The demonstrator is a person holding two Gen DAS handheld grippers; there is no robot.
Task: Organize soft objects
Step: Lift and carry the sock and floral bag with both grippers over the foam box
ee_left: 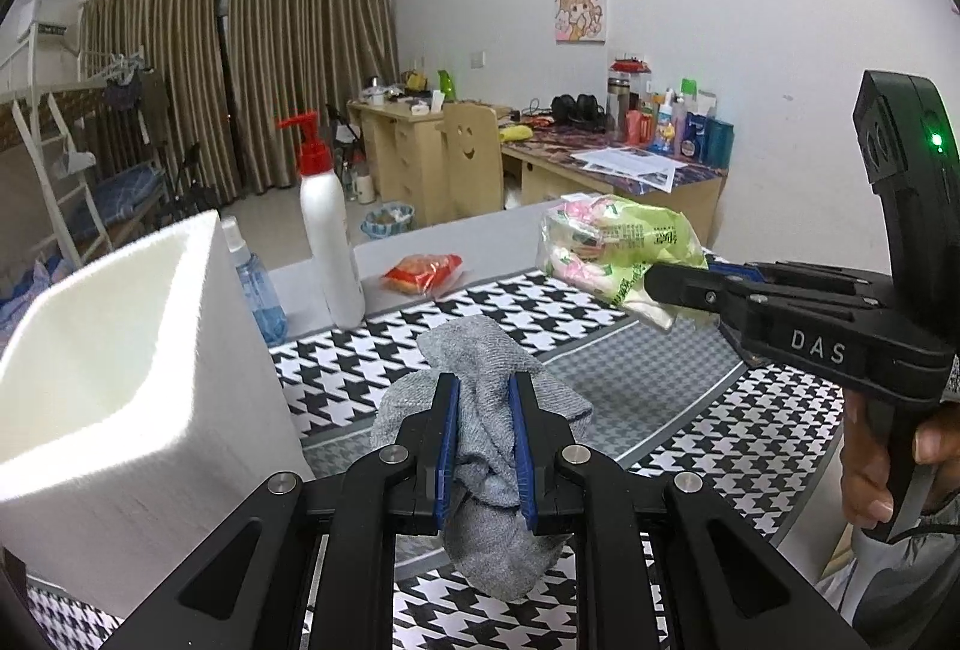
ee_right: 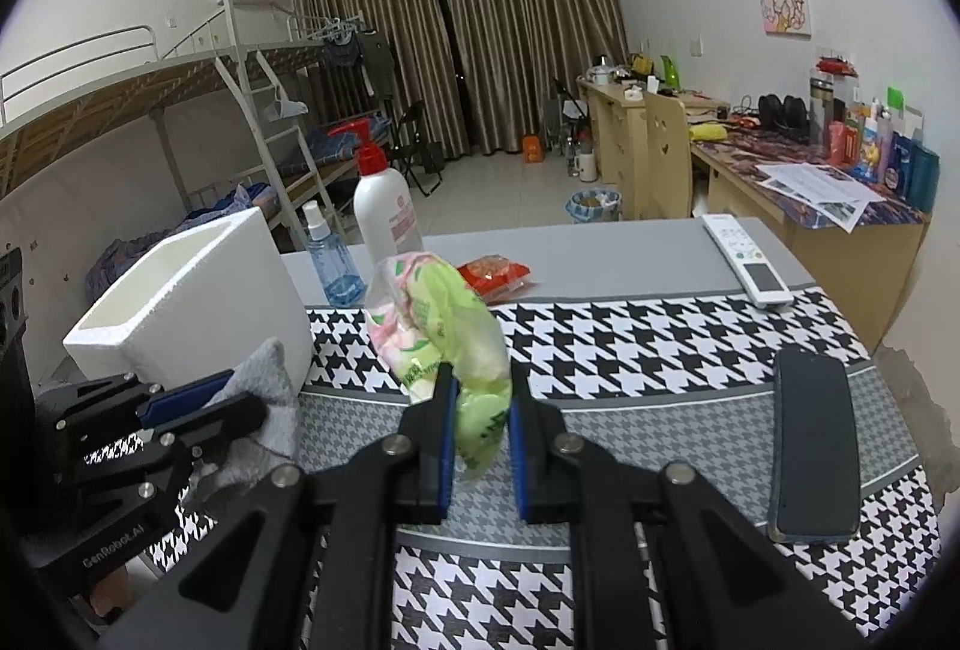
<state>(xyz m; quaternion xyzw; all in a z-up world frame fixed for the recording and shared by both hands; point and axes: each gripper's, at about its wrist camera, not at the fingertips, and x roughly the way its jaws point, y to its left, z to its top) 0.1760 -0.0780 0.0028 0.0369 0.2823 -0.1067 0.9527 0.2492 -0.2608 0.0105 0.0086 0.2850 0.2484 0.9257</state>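
1. The grey sock (ee_left: 480, 410) hangs bunched between the blue pads of the left gripper (ee_left: 485, 440), whose jaws are nearly together and clamped on it. It is clear of the houndstooth mat (ee_left: 600, 314), near the tabletop's left edge, just beside the white foam box (ee_left: 120, 380).
2. The green and pink packet (ee_right: 444, 326), a soft plastic bag, is pinched by its lower end in the right gripper (ee_right: 480, 440); those jaws too are almost closed on it. It is held above the middle of the mat, its upper part standing free.
3. The foam box stands at the left edge of the tabletop. What shows of its inside is bare white wall; the bottom is hidden, so whether anything lies in it cannot be told.
4. By this showing, the task is in its early or middle part: two soft things are lifted, neither is yet in the box. The next move is likely to carry them over the rim and let go.
5. A red packet (ee_right: 495, 275) lies toward the far edge, at the border of the mat, and may be left to collect.
6. Also on the tabletop: a white pump bottle (ee_right: 387, 212) and a blue spray bottle (ee_right: 330, 260) at the far left, a remote control (ee_right: 747, 260) far right, and a dark phone (ee_right: 813, 446) near the right edge.
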